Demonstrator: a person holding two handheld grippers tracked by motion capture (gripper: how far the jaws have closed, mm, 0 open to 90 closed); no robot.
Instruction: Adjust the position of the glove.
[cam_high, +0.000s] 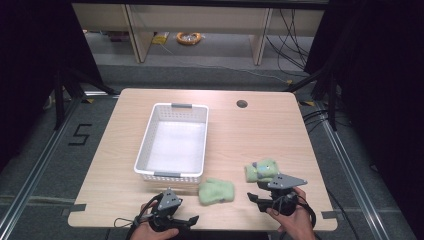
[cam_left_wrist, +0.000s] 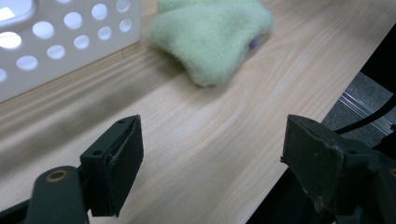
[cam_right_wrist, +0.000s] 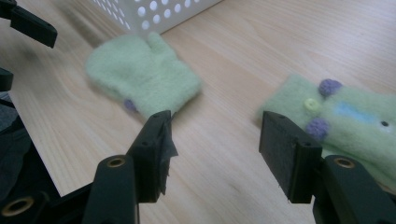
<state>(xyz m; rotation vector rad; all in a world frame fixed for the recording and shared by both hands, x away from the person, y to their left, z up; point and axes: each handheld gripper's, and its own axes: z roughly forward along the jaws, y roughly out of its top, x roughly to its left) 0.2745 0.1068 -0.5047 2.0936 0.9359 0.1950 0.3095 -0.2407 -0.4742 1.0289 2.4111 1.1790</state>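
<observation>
A plain green mitten (cam_high: 216, 191) lies on the wooden table (cam_high: 260, 125) just in front of the white perforated basket (cam_high: 172, 142). A second green mitten (cam_high: 261, 170), with purple bobbles and a blue patch, lies to its right. My left gripper (cam_high: 172, 210) is near the front edge, left of the plain mitten, open with only bare wood between its jaws (cam_left_wrist: 212, 140); the plain mitten (cam_left_wrist: 212, 35) lies ahead of it. My right gripper (cam_high: 262, 192) hovers just in front of the decorated mitten, open and empty (cam_right_wrist: 217, 135), with the plain mitten (cam_right_wrist: 142, 79) ahead on the left and the decorated mitten (cam_right_wrist: 355, 121) on the right.
The basket (cam_left_wrist: 65, 42) is empty and stands left of centre. A round cable hole (cam_high: 242, 104) sits in the table's far right part. The table's front edge runs close under both hands. The left gripper's jaw (cam_right_wrist: 28, 25) shows in the right gripper view's top left corner.
</observation>
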